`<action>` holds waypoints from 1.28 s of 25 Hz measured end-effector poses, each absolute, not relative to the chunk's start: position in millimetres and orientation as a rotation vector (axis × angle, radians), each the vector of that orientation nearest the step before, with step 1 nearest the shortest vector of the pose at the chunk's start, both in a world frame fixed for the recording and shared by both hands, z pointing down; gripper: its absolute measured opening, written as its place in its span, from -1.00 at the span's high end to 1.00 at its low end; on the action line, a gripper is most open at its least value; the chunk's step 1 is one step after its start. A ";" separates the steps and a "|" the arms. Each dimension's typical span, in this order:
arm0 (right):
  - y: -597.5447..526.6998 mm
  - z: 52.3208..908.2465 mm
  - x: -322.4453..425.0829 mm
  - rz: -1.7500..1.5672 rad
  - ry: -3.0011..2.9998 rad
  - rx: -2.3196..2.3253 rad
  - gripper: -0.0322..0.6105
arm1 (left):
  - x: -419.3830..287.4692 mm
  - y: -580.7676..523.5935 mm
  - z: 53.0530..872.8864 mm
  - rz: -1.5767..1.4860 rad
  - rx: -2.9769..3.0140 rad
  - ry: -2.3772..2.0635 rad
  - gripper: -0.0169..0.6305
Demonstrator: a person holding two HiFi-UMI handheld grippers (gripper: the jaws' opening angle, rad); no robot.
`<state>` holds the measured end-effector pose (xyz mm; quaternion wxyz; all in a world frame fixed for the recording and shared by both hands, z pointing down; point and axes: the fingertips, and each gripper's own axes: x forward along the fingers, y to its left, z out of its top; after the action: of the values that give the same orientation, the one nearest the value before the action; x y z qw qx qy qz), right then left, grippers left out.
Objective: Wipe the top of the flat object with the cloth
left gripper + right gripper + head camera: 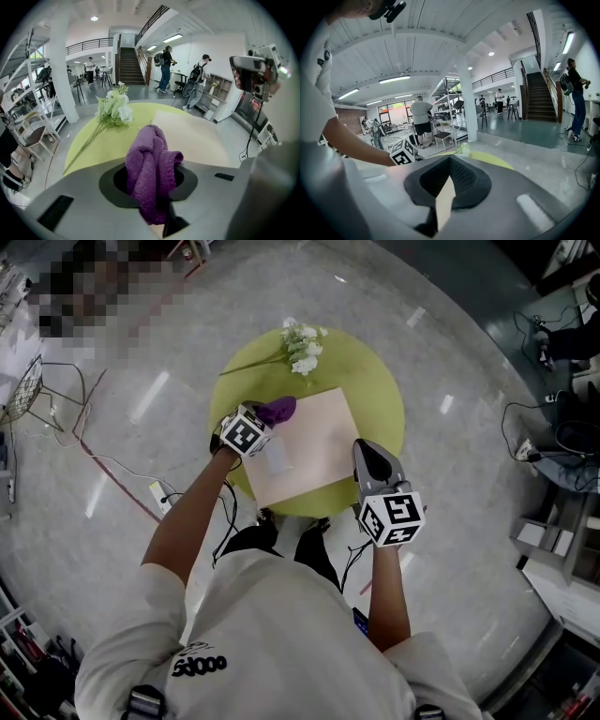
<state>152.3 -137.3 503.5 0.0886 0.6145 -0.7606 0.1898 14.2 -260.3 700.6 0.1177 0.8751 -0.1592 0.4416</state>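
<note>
Both claws are clamping, the left claw (268, 422) on the purple knitted cloth (280, 410), the right claw (363, 453) on the flat beige board (305, 442), so wiping is apparently only starting.

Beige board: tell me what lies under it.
The green table shows around the beige board, which lies on it. Anything between board and tabletop is covered and cannot be seen.

Only a shirt (281, 634) bears print, too stylised to read
</note>
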 end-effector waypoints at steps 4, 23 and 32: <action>-138.4 502.9 147.2 0.555 -2.287 1.789 0.88 | 10.0 -235.6 700.5 1.307 2.591 -0.386 0.66; -99.9 521.4 133.4 0.605 -2.404 1.559 0.88 | 8.1 -65.0 698.2 1.244 2.546 -0.085 0.66; -107.1 535.4 105.5 0.629 -2.433 1.474 0.88 | -20.7 -81.2 700.1 1.218 2.528 -0.230 0.67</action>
<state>105.5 -107.1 535.4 0.1140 0.5027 -0.8297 0.2144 -20.7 -81.2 700.1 0.1624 0.8859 -0.0806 0.4270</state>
